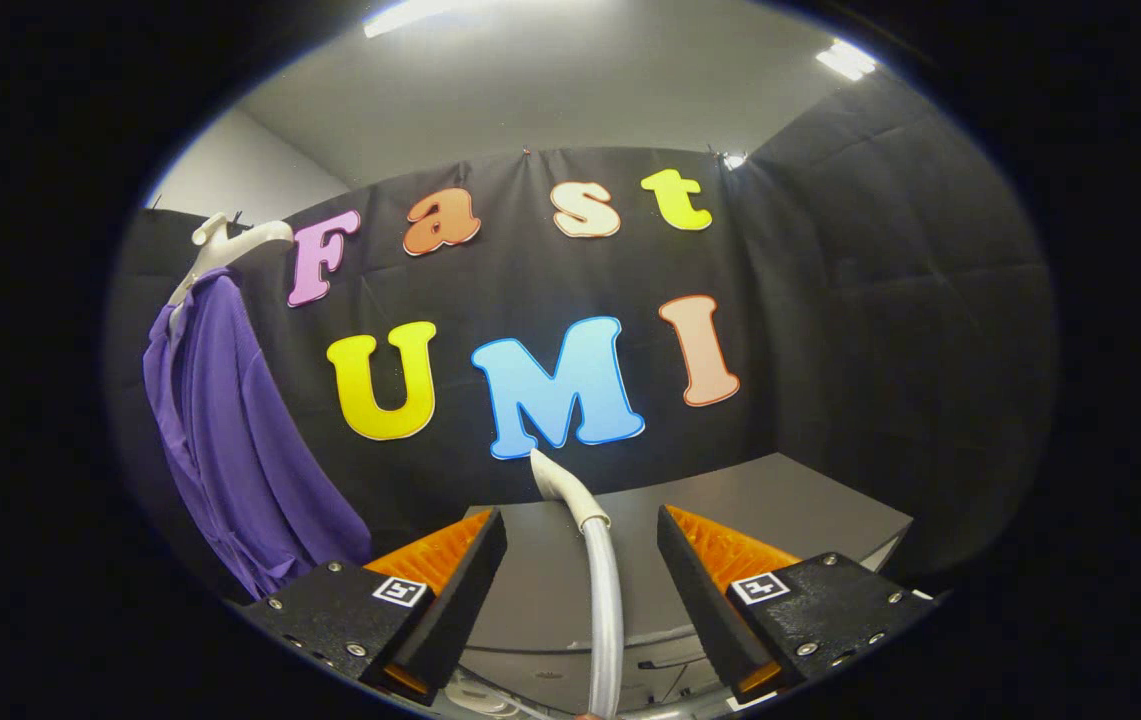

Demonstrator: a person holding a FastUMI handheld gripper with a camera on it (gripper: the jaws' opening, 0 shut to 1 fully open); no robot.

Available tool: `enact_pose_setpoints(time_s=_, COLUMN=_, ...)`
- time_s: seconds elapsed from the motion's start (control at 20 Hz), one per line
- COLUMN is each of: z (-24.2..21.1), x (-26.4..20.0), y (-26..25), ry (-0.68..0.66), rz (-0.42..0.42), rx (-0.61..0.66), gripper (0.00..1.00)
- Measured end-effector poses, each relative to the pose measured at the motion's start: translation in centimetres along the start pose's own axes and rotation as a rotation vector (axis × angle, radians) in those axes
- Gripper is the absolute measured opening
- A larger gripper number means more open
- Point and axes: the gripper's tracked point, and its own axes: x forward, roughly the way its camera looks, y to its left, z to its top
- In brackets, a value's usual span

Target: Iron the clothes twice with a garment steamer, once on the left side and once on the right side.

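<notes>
**Gripper view: fingers spread either side of a steamer hose, garment hung off to the left**

Gripper view frames a pale grey, smooth plastic steamer hose [606,610], and every place below is given relative to it. The gripper [580,545] is seen with its two wedge-shaped fingers spread wide, one on each side of the hose; neither ribbed pad [435,555] touches it and nothing is held. The hose is a slim round tube that rises between the fingers, passes through a short ringed collar and ends above the fingertips in a bent, tapered white nozzle [552,478].

Well to the left of the hose and higher, a purple long-sleeved garment of soft, thin fabric [230,440] is hung on a cream moulded plastic hanger [225,245] against the black cloth wall. Its cloth falls in loose vertical folds, with the collar sitting at the hanger's neck.

Behind the hose a flat, matt grey tabletop [780,495] with a square corner is seen, running off to the right. Overhead, a plain grey ceiling carries two bright strip lights [845,60].
</notes>
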Motion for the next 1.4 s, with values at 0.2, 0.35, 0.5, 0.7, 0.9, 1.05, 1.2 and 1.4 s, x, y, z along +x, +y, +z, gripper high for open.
enact_pose_setpoints(time_s=0.2, z=-0.4, x=6.6, y=-1.8, ry=0.097, rz=0.051, rx=0.143, gripper=0.95)
enact_pose_setpoints(time_s=0.35, z=-1.3, x=11.0, y=-2.4, ry=0.195, rz=0.109, rx=0.286, gripper=0.95)
enact_pose_setpoints(time_s=0.5, z=-2.4, x=14.6, y=-2.1, ry=0.296, rz=0.172, rx=0.413, gripper=0.95)
enact_pose_setpoints(time_s=0.7, z=-4.3, x=17.7, y=-2.1, ry=0.422, rz=0.218, rx=0.523, gripper=0.95)
enact_pose_setpoints(time_s=0.9, z=-6.8, x=19.7, y=-1.4, ry=0.55, rz=0.262, rx=0.589, gripper=0.95)
enact_pose_setpoints(time_s=1.05, z=-8.7, x=20.4, y=-0.8, ry=0.613, rz=0.271, rx=0.597, gripper=0.95)
enact_pose_setpoints(time_s=1.2, z=-9.4, x=20.7, y=0.5, ry=0.678, rz=0.311, rx=0.661, gripper=0.93)
enact_pose_setpoints(time_s=1.4, z=-10.0, x=20.5, y=2.1, ry=0.744, rz=0.353, rx=0.733, gripper=0.82)
